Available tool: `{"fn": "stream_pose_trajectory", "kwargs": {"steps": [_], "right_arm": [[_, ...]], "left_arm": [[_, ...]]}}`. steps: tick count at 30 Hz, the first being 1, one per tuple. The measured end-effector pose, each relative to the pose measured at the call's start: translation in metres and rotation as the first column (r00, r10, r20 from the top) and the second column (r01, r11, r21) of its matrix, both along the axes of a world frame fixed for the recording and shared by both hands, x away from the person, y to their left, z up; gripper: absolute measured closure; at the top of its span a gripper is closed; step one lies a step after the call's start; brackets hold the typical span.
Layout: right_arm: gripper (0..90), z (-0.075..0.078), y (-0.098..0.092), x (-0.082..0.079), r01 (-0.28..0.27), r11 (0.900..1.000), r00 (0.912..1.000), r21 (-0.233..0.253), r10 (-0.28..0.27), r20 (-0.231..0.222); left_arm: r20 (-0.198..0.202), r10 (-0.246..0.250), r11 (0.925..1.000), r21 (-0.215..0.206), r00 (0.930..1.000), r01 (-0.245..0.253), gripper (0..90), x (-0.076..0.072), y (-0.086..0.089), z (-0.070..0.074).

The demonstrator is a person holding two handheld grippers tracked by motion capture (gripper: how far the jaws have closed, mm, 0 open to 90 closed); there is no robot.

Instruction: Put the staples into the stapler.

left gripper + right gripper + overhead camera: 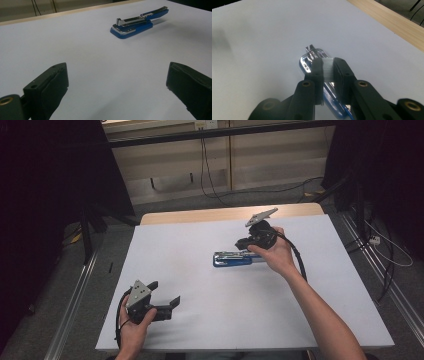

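A blue and chrome stapler [232, 259] lies flat near the middle of the white table [210, 320]. In the left gripper view the stapler [135, 25] has its top arm raised a little at the far end. My right gripper [245, 242] hovers just above the stapler's right half, held by a hand. In the right gripper view that gripper [328, 63] is shut on a pale ribbed strip of staples [328, 68], directly over the stapler [310, 58]. My left gripper [165, 292] is at the near left of the table. Its jaws stand wide open over bare table [117, 80].
A wooden strip [200, 214] runs along the table's far edge. Beyond it are a floor with black cables [210, 185] and dark stands at both sides. Metal rails [75, 305] flank the table.
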State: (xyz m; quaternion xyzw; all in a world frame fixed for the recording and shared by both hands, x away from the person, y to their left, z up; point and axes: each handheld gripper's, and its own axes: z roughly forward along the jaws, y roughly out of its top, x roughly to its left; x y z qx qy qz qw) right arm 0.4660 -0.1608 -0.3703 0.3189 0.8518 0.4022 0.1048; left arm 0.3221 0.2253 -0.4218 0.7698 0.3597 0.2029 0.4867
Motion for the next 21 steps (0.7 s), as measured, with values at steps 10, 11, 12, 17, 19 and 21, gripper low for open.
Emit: {"fn": "stream_pose_trajectory", "kwargs": {"steps": [10, 11, 12, 17, 19, 21], "right_arm": [[78.7, 0.006, 0.02, 0.013, -0.035, 0.999, 0.9994, -0.036, 0.034, -0.011], [78.7, 0.005, 0.022, 0.014, -0.037, 0.999, 0.9992, -0.04, 0.037, -0.013], [78.7, 0.005, 0.022, 0.014, -0.037, 0.999, 0.9992, -0.04, 0.037, -0.013], [78.7, 0.001, 0.032, 0.018, -0.049, 0.998, 0.9985, -0.043, 0.048, -0.025], [78.7, 0.0, 0.034, 0.019, -0.053, 0.998, 0.9983, -0.046, 0.052, -0.025], [78.7, -0.001, 0.035, 0.02, -0.053, 0.998, 0.9983, -0.046, 0.052, -0.027]], "left_arm": [[0.001, -0.002, 1.0, -0.006, 1.0, 0.002, 4.6, 0.0, 0.001, 0.0], [0.001, -0.002, 1.0, -0.007, 1.0, 0.002, 4.6, 0.0, 0.001, 0.0], [0.001, -0.002, 1.0, -0.007, 1.0, 0.002, 4.6, 0.0, 0.0, 0.0], [-0.001, 0.0, 0.9999, -0.014, 1.0, 0.0, 4.6, 0.0, 0.001, 0.0], [0.0, 0.0, 0.9999, -0.01, 1.0, 0.0, 4.6, -0.001, 0.002, 0.001], [0.001, -0.001, 1.0, -0.01, 1.0, 0.001, 4.7, -0.001, 0.002, 0.001]]}}
